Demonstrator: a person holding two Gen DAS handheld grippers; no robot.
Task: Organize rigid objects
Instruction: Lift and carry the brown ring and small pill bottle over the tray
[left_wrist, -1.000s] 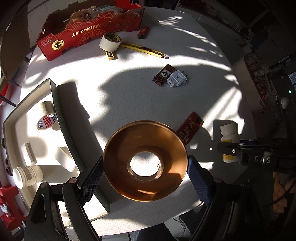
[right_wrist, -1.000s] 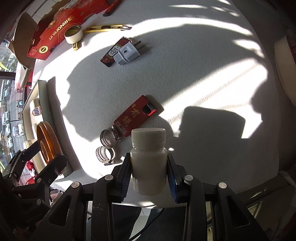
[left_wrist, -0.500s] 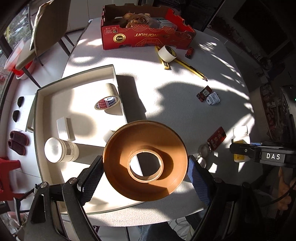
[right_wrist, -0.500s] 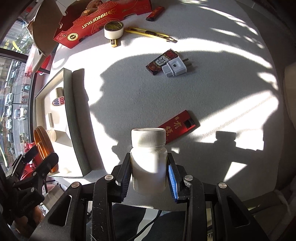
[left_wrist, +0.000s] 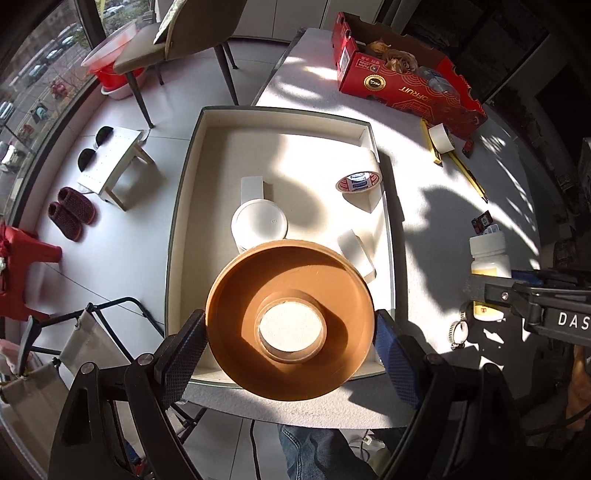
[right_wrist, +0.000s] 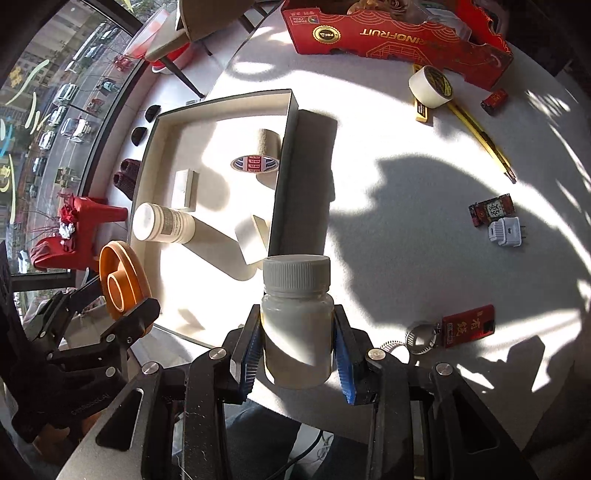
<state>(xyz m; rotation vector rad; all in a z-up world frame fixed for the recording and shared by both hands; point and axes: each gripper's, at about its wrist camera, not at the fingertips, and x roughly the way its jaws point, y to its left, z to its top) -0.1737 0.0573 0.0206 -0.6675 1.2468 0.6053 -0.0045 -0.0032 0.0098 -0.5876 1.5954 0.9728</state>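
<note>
Sunlit white table (right_wrist: 406, 229) carries the open tray (left_wrist: 388, 221). My left gripper (left_wrist: 290, 343) pinches the orange spool (left_wrist: 258, 295), flat over the tray's near end. My right gripper (right_wrist: 297, 347) clamps the white bottle (right_wrist: 297, 332) upright, beside the tray wall, farther from release.

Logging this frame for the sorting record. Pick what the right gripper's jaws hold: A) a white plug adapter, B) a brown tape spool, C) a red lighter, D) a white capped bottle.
D: the right gripper has its jaws clamped on the white capped bottle; the lighter and adapter lie on the table.
</note>
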